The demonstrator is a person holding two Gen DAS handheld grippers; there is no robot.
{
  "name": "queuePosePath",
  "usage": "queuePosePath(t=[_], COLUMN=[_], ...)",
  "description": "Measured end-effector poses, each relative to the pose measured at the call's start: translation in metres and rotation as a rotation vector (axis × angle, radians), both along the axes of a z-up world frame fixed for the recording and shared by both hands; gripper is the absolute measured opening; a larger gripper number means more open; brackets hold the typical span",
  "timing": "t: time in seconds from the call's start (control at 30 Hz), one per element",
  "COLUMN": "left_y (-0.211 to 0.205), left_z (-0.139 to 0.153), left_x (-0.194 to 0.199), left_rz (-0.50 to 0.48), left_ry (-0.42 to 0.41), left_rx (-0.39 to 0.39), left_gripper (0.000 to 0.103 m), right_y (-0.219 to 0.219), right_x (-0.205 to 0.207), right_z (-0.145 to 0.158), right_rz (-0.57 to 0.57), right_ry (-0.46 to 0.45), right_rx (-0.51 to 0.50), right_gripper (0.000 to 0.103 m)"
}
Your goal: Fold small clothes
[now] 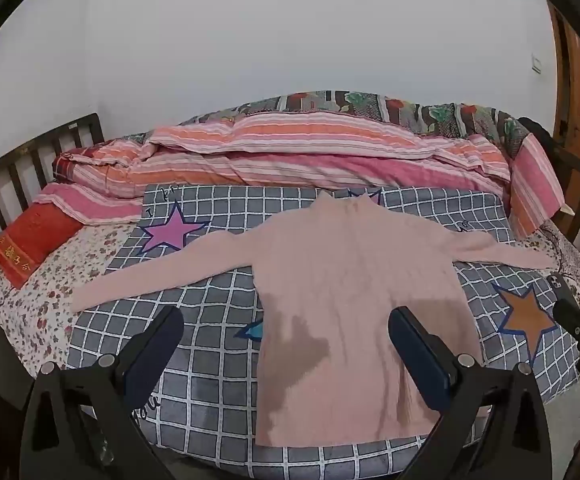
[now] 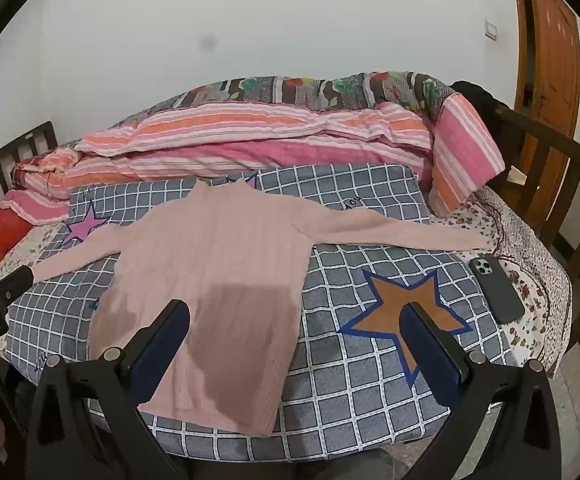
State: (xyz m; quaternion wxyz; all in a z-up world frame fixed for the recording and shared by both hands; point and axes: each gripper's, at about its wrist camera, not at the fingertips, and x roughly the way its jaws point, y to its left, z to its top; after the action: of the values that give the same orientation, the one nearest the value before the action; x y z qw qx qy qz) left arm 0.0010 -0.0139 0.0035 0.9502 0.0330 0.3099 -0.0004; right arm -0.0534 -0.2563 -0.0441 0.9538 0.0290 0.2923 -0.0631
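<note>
Tongs nearest: left gripper (image 1: 286, 322) and right gripper (image 2: 296, 318) both spread wide, gripping nothing. Beyond, pink sweater (image 1: 330, 300) flat on checked blanket (image 1: 210, 380), sleeves out. Right of it, phone (image 2: 498, 288). Farther, striped quilt (image 1: 290, 156).

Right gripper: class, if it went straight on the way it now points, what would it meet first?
Probably the grey checked blanket, near the pink sweater's right edge and the orange star. The right gripper is open and tilted downward; depth is unclear.
</note>
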Motion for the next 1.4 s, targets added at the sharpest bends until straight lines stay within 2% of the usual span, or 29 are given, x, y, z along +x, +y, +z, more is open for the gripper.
queuePosePath(t=[0.07, 0.1, 0.13, 0.37, 1.4], left_y=[-0.007, 0.009, 0.016, 0.018, 0.019], left_z=[0.001, 0.004, 0.005, 0.008, 0.007], left_x=[0.001, -0.005, -0.007, -0.007, -0.008], left_rz=[-0.002, 0.006, 0.007, -0.004, 0.002], left_ry=[-0.009, -0.017, -0.029, -0.040, -0.042], left_rx=[0.007, -0.036, -0.044, -0.055, -0.060], left_gripper=[0.103, 0.103, 0.103, 0.103, 0.103], right_y=[0.000, 0.000, 0.000, 0.003, 0.006], right_x=[0.000, 0.000, 0.000, -0.002, -0.005], right_z=[-0.001, -0.001, -0.001, 0.007, 0.006], right_rz=[-0.001, -0.003, -0.003, -0.007, 0.016], right_ry=[-0.009, -0.011, -0.012, -0.019, -0.044], right_rx=[-0.002, -0.001, 0.000, 0.000, 0.008], right_gripper=[0.103, 0.103, 0.103, 0.103, 0.103])
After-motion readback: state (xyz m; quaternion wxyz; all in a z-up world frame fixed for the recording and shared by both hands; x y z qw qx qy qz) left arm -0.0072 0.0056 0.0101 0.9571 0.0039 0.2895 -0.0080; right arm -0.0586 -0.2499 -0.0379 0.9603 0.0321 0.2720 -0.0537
